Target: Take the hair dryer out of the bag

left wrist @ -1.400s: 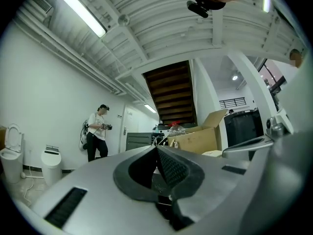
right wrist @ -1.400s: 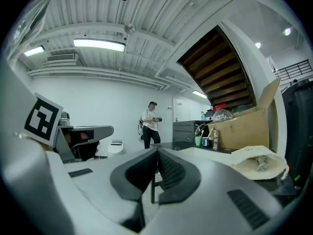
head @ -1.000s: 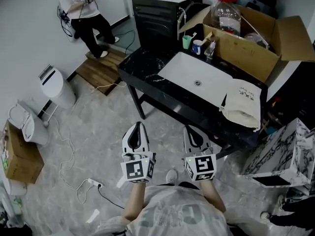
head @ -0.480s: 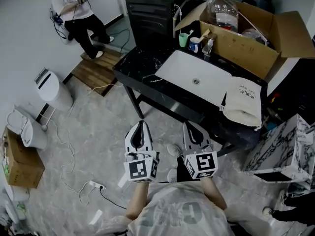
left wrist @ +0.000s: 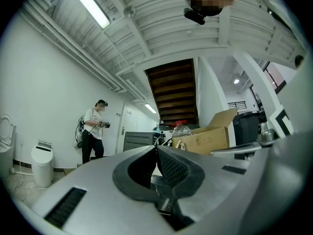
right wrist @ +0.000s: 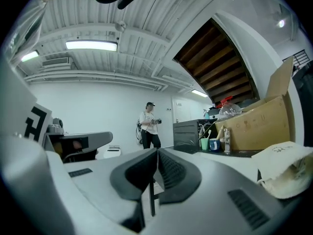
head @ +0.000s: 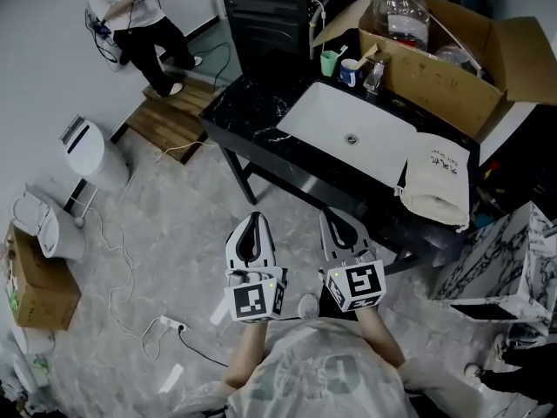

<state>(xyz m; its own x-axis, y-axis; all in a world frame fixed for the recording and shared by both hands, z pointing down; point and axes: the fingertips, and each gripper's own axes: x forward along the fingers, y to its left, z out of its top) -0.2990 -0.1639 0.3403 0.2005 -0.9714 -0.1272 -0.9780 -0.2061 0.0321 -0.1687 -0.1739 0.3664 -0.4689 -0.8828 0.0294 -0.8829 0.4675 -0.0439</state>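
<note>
A cream cloth bag [head: 439,181] with dark print lies on the right end of the black marble table [head: 248,124], beside the white sink [head: 352,133]; the same bag [right wrist: 286,168] shows at the right in the right gripper view. No hair dryer is visible; the bag hides what is inside. My left gripper [head: 252,222] and right gripper [head: 337,219] hang side by side over the floor, short of the table's near edge. Both are shut with nothing between the jaws, as seen for the left gripper [left wrist: 156,148] and the right gripper [right wrist: 157,152].
An open cardboard box [head: 444,55] with a clear plastic bottle [head: 399,11] stands behind the sink, next to cups [head: 331,62]. A black cabinet [head: 270,20] sits at the table's far end. A person [head: 135,20] stands far left. Cables [head: 130,277], a white bin [head: 90,155] and a marble-patterned box [head: 500,268] are on the floor.
Both grippers have edged a little nearer the table's front edge; the head view has shifted slightly. The jaws stay shut.
</note>
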